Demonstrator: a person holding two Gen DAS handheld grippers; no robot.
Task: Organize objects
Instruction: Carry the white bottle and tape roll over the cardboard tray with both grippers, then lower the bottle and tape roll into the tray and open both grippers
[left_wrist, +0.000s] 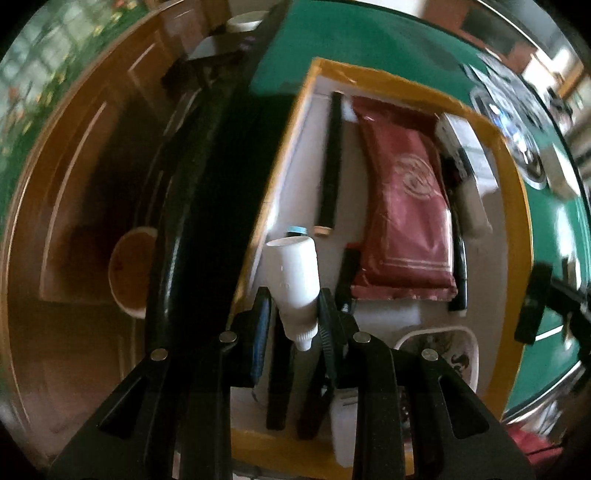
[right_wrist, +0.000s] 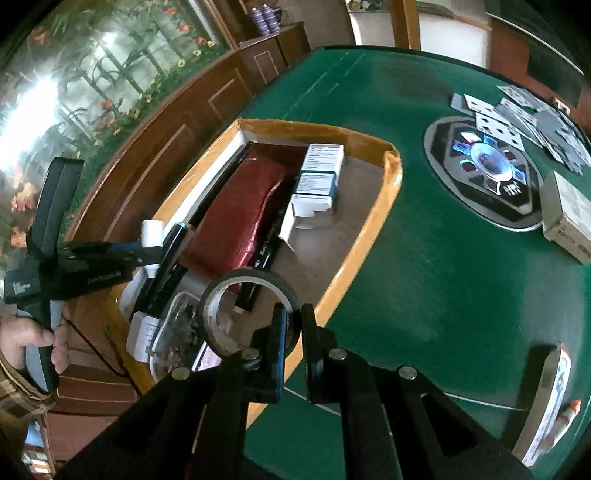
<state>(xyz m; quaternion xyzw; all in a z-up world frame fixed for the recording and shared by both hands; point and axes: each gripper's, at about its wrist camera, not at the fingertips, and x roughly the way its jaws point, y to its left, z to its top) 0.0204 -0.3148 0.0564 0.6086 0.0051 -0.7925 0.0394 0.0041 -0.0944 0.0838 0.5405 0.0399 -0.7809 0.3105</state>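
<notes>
Left wrist view, left gripper (left_wrist: 295, 314) clamped on smooth white plastic bottle (left_wrist: 295, 273) over yellow-rimmed tray (left_wrist: 517, 206), right gripper (right_wrist: 293, 314) pinching dark tape ring (right_wrist: 247, 284) above tray's cluttered near end, glossy red pouch (right_wrist: 240, 214) inside

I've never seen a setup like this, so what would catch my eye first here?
Probably the two loaded grippers: the left gripper clamps a small white bottle above the yellow-rimmed box, and the right gripper pinches a roll of tape over the box's near end. Inside lies a red packet, on a green table.
</notes>
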